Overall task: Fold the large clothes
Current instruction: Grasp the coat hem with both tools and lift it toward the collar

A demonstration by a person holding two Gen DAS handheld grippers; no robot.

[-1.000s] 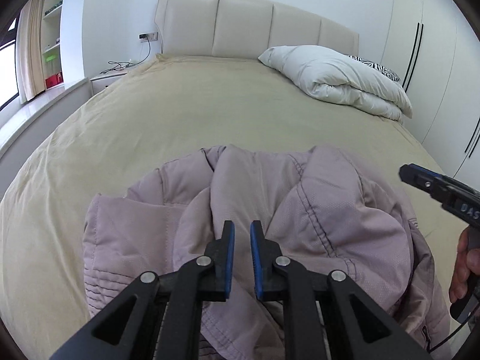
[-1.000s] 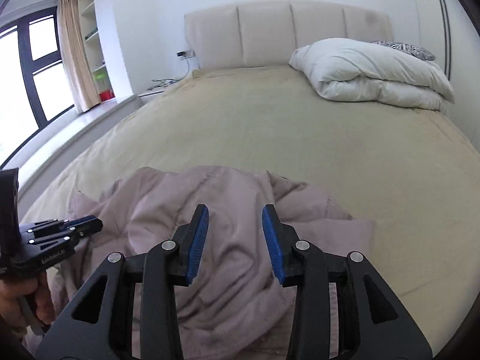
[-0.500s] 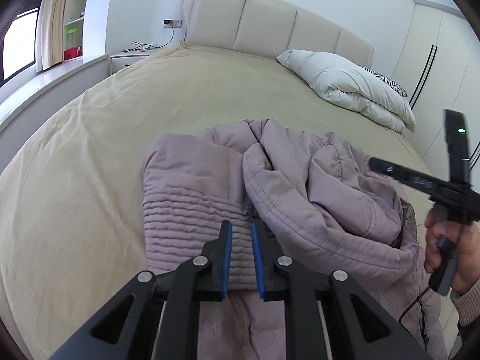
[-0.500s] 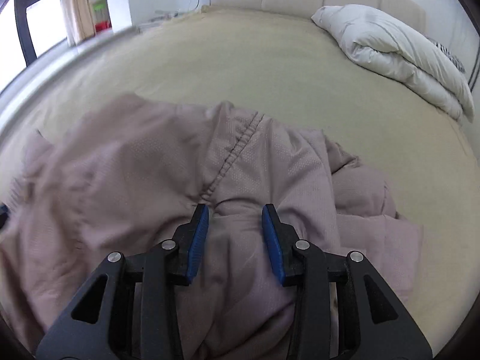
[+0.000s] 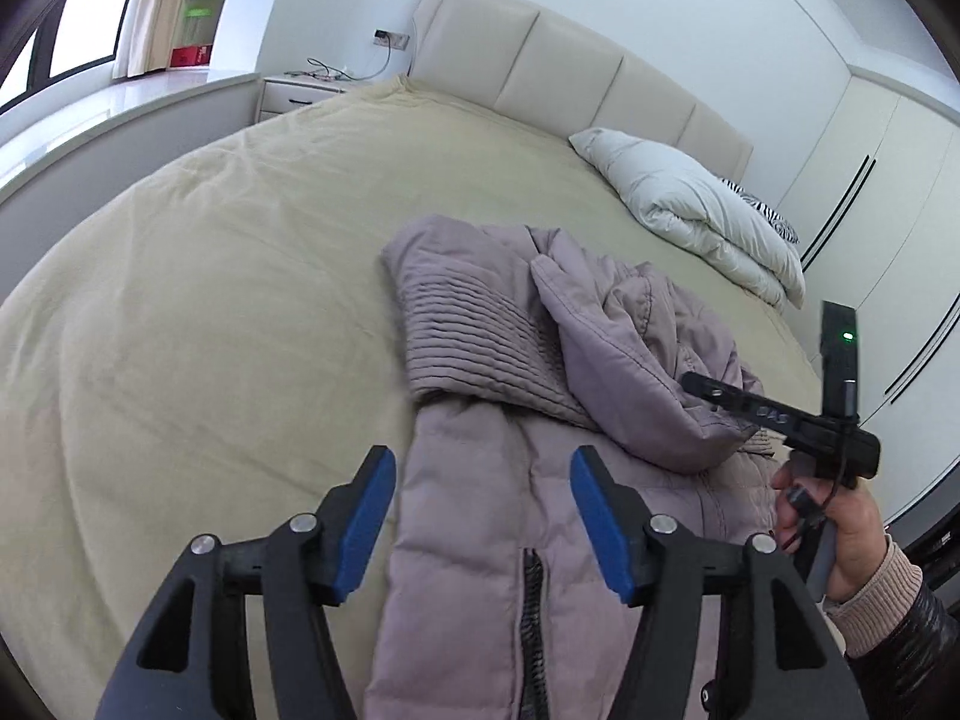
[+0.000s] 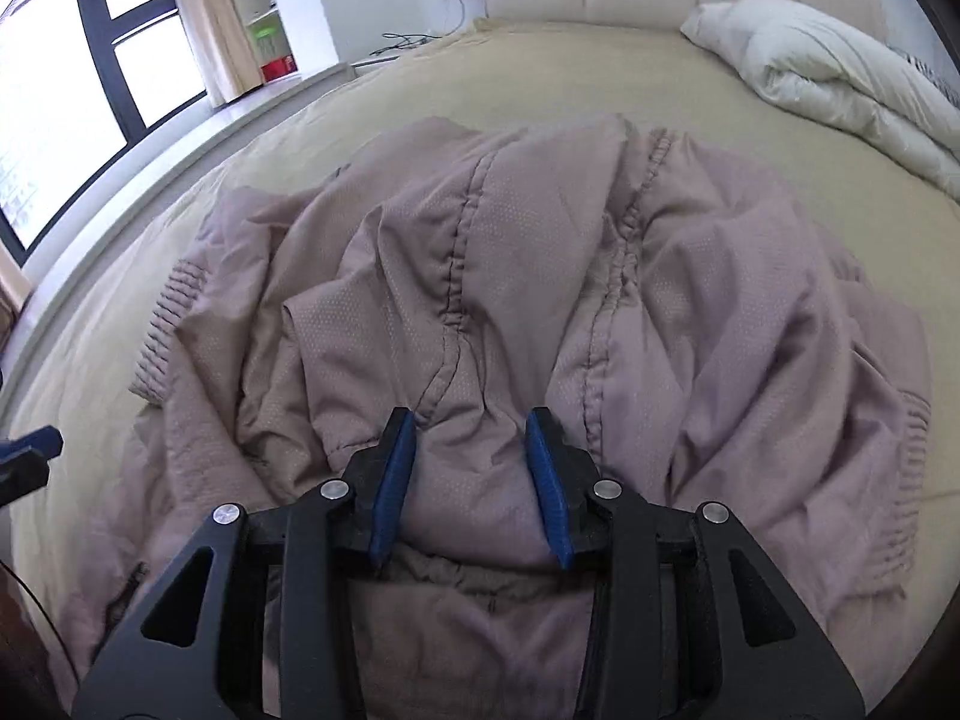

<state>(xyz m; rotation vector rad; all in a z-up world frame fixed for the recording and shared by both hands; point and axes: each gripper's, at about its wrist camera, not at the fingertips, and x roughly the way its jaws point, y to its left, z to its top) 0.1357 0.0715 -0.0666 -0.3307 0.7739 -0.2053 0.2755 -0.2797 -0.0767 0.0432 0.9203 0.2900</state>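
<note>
On the bed (image 5: 198, 276) lies the jacket (image 5: 540, 360), rumpled, its near part toward the cameras. Left tool (image 5: 483, 531) hangs above the zipper (image 5: 531, 618), jaws opening, nothing pressed between them. Right tool (image 6: 471, 489) stands half-wide with a ridge of lining (image 6: 474, 468) between its pads, seemingly not pinched. To fold well, I would first spread the bunched upper half flat, taking hems rather than loose lining. Its long axis runs from the near edge away toward the headboard (image 5: 576, 72), zipper along it.
</note>
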